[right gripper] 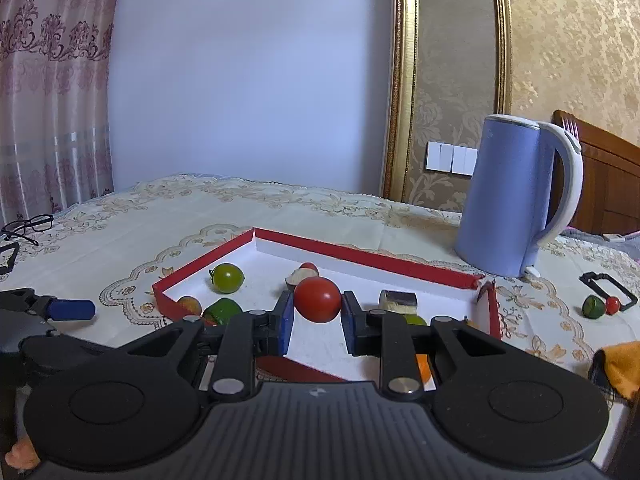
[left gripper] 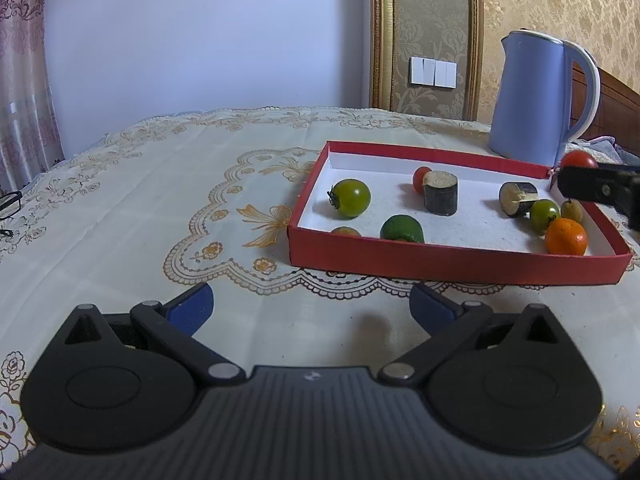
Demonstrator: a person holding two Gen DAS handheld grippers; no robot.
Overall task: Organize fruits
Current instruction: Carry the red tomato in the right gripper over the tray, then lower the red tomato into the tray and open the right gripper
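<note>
My right gripper (right gripper: 317, 314) is shut on a red tomato (right gripper: 317, 299) and holds it above the red box (right gripper: 364, 258); from the left wrist view that tomato (left gripper: 579, 159) shows over the box's far right corner. The box (left gripper: 440, 266) holds a green tomato (left gripper: 351, 197), a small red tomato (left gripper: 419, 178), two dark cut eggplant pieces (left gripper: 441, 193), a green lime (left gripper: 402, 229), an orange (left gripper: 565, 236) and other small fruits. My left gripper (left gripper: 311, 305) stands open over the tablecloth, short of the box, with nothing between its blue pads.
A blue kettle (right gripper: 516, 196) stands behind the box on the right. A green fruit (right gripper: 593, 306) and a small red one (right gripper: 612, 305) lie by a black frame at the far right. Glasses (right gripper: 28, 226) lie at the left table edge. An orange cloth (right gripper: 618, 368) is at the right.
</note>
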